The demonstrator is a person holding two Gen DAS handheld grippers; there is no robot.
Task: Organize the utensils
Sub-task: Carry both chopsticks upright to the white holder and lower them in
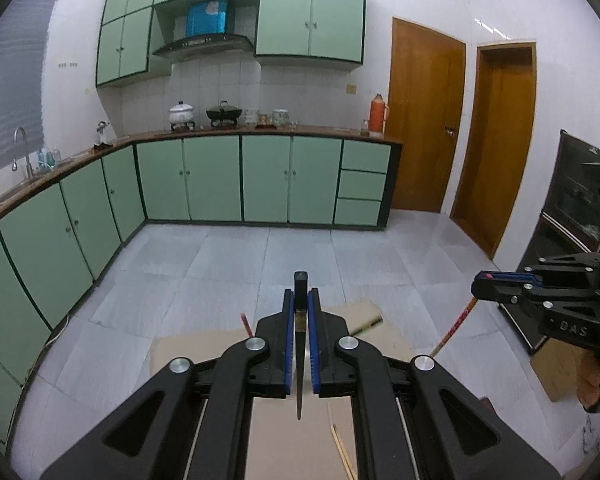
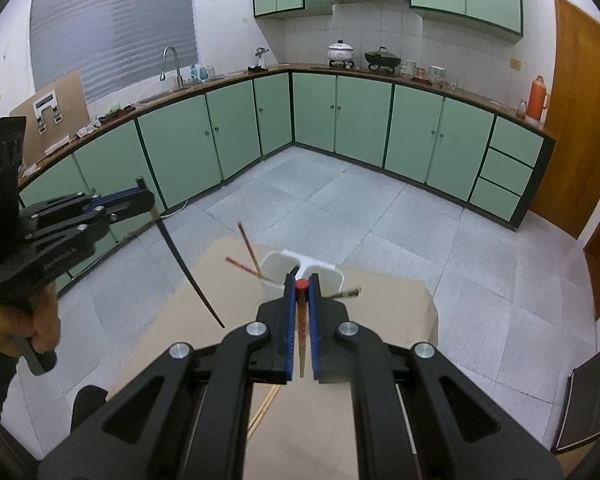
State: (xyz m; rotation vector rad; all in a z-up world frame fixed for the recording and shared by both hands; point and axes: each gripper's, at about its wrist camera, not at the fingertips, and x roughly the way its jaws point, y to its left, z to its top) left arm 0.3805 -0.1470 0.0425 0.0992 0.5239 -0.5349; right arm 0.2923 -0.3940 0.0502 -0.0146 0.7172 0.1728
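Observation:
My left gripper point(image 1: 301, 292) is shut on a black chopstick point(image 1: 299, 380) that stands between its blue pads, thick end up. From the right wrist view, that left gripper point(image 2: 144, 198) hangs at the left above the table with the black chopstick point(image 2: 188, 272) slanting down from it. My right gripper point(image 2: 302, 278) is shut on a red-topped chopstick point(image 2: 301, 340). In the left wrist view the right gripper point(image 1: 484, 284) is at the right, its chopstick point(image 1: 456, 328) hanging below. Just beyond stands a white two-compartment holder point(image 2: 324, 270); two red chopsticks point(image 2: 248, 248) lean out of its left compartment.
The cardboard-covered table point(image 2: 380, 312) carries loose bamboo chopsticks point(image 2: 266, 408) near its front. A dark-tipped utensil point(image 2: 346, 293) sticks out of the holder's right side. Green floor cabinets point(image 2: 340, 116) line the far walls, wooden doors point(image 1: 424, 120) stand at the right, and a dark cabinet point(image 1: 572, 216) is beside me.

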